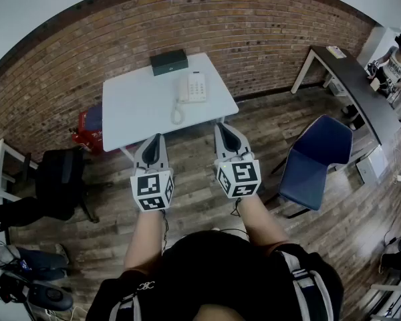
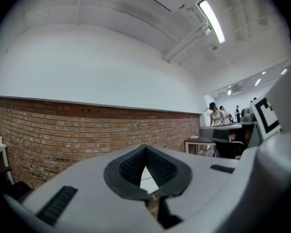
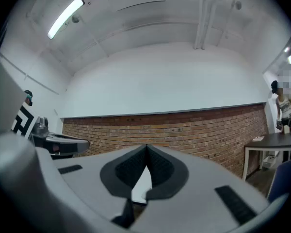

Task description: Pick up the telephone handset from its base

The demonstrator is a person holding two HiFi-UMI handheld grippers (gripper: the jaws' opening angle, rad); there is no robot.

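White plastic, the telephone handset point(image 1: 183, 89) lies in its cradle along the left side of the base point(image 1: 198, 85). Its coiled cord point(image 1: 177, 116) trails toward the near edge of the white table point(image 1: 134, 112). The phone sits toward the table's far side, near a dark box point(image 1: 169, 61) at the far edge, in front of a brick wall point(image 1: 254, 39). Held level at the table's near edge, the left gripper point(image 1: 154, 138) and the right gripper point(image 1: 222, 126) are both apart from the phone. Each has its jaws pressed together, tips meeting, with nothing between them. To the right stands a blue chair point(image 1: 319, 158).
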